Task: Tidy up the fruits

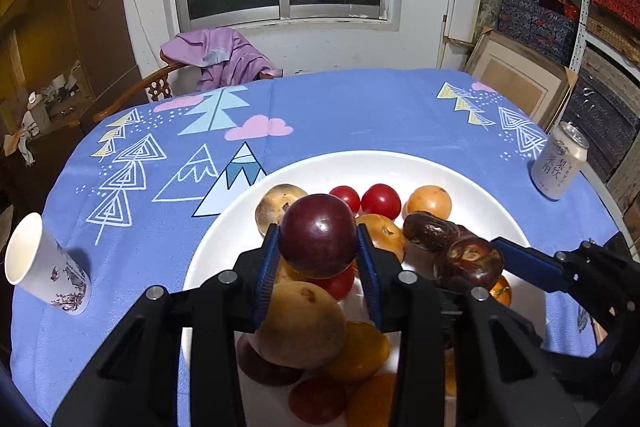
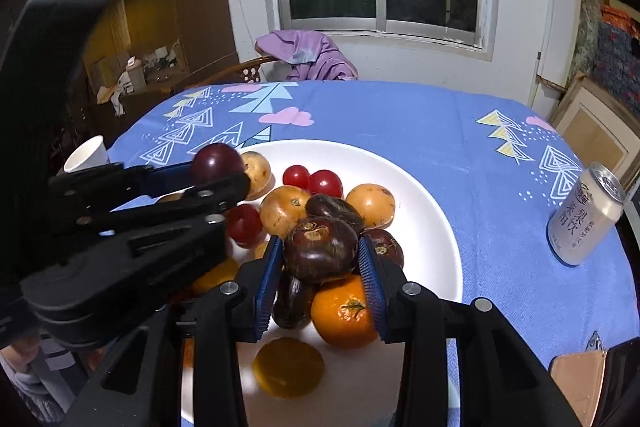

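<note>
A large white plate point(image 1: 400, 167) on the blue tablecloth holds a pile of fruit: cherry tomatoes point(image 1: 381, 201), orange loquats point(image 1: 430, 201), tangerines and dark chestnut-like fruits. My left gripper point(image 1: 318, 259) is shut on a dark red plum point(image 1: 318, 235) and holds it above the pile; it also shows in the right wrist view point(image 2: 218, 163). My right gripper point(image 2: 320, 267) is shut on a dark brown water chestnut point(image 2: 320, 253), just above a tangerine point(image 2: 344, 311). That water chestnut shows in the left wrist view point(image 1: 474, 259).
A white paper cup point(image 1: 44, 267) stands at the table's left edge. A drink can point(image 1: 560, 161) stands at the right. A chair draped with a purple cloth point(image 1: 224, 55) is behind the table, under a window. Boxes and frames stand at the right.
</note>
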